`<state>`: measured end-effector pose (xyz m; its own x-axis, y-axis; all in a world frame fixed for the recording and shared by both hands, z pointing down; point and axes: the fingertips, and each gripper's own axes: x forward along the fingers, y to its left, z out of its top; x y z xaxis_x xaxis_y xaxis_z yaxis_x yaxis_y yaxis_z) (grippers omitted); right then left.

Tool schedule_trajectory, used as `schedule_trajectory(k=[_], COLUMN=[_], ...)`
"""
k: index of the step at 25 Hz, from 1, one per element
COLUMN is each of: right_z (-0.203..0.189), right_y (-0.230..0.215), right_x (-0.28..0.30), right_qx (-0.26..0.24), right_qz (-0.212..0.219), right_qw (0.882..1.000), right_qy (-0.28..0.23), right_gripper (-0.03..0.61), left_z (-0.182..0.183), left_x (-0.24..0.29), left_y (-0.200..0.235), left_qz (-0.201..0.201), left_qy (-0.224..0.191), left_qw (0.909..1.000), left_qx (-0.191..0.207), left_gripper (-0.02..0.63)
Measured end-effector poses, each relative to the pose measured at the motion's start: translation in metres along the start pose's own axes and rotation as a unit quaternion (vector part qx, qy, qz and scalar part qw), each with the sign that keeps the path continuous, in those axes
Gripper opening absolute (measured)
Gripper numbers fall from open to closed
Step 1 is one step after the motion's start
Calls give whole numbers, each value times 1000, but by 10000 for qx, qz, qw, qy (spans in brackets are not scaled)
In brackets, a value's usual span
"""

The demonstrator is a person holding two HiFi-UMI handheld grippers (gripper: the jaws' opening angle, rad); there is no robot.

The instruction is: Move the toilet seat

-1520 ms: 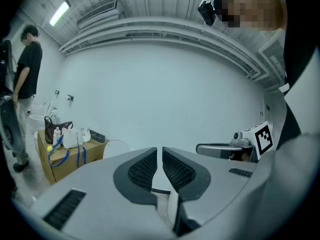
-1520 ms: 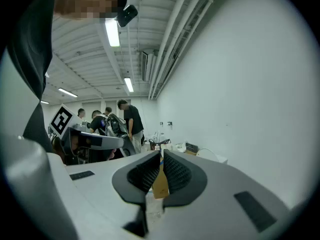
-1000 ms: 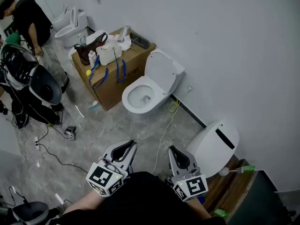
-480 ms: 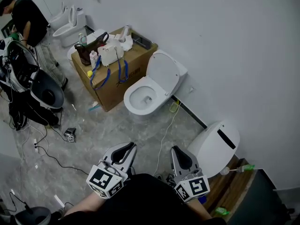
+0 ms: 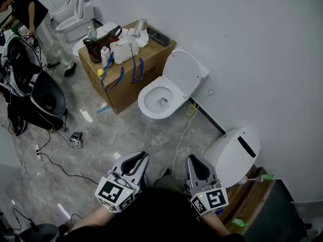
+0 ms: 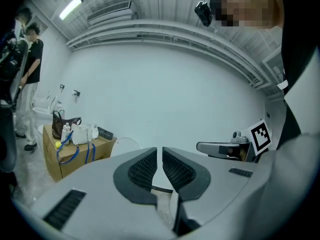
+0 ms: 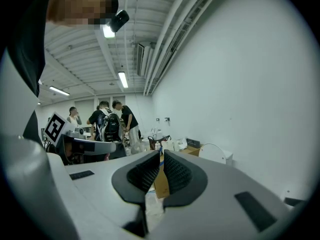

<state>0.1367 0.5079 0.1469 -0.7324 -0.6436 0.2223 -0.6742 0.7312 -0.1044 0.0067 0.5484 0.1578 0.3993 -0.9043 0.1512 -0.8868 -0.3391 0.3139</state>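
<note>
No word, brand or number can be read anywhere here. The cardboard box, far and to the left, carries a faint dark print on one side, too small to make out. The cubes on the left gripper and right gripper, near me, bear only black-and-white square patterns, no letters.

A bystander at the floor's far left corner is cut by the head view's edge. Items atop the cardboard box are too small to identify. In its own view, the left gripper hides most of the toilet.
</note>
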Motion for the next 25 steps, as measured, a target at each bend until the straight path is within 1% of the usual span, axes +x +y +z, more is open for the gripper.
schedule_trajectory(k=[3,8,13,17,25], right_z=[-5,-14,-7,0,19], right_y=[-6,-18,-37,-66,-138], right_x=[14,44,83,121,183], right_qx=[54,181,275,344,423], right_qz=[21,197,424,553,802], right_qw=[9999,9995,9986,9978,9957], right_qy=[93,173,127,124,165], right_gripper=[49,49,49,49,49], left_z=[-1,-2,5,11,33], left_x=[7,24,50,87,164], left_y=[11,30,55,77,105], left_qz=[55,223,464,593,913], left_qy=[40,126,176,236,278], left_qw=[10000,9997,9988,9980,9954], left_qx=[-36,-25,-6,-40,-19], left_gripper=[44,44,44,44,44])
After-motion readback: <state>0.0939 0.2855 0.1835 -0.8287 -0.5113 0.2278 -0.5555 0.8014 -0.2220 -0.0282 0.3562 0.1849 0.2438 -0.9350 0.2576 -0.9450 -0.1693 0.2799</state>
